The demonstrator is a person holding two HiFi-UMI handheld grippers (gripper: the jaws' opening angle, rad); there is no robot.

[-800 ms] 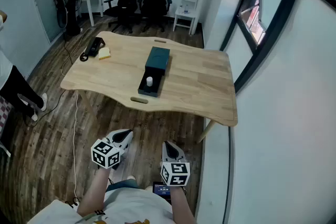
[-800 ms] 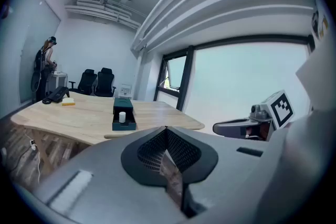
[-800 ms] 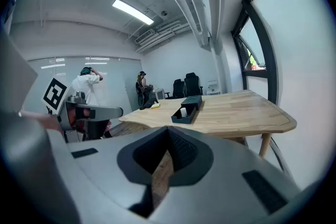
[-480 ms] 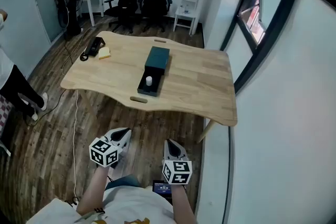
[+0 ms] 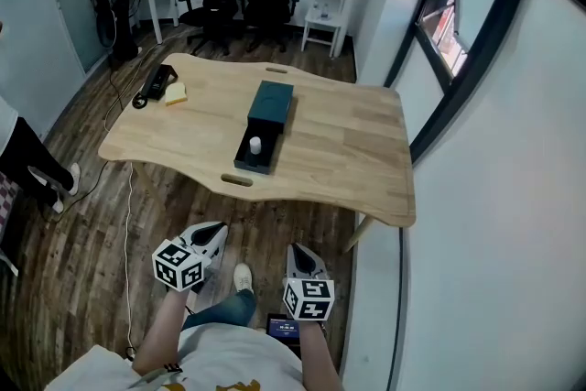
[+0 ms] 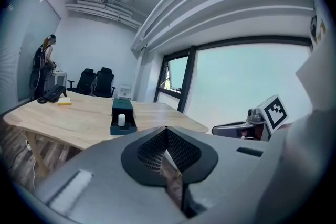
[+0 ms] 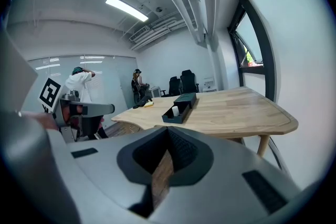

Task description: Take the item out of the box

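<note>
left gripper (image 5: 218, 234), right gripper (image 5: 298, 253), held low side by side, jaws together

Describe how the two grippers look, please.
Both the left gripper and the right gripper are pale grey with black textured pads. Each carries a white cube with black square markers. The person wears a white top.

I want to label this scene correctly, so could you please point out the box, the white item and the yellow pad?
box (image 5: 273, 101): head view, on its closed far half.
white item (image 5: 255, 145): head view, on its middle, in the box's open end.
yellow pad (image 5: 176, 92): head view, on its top face.
</note>
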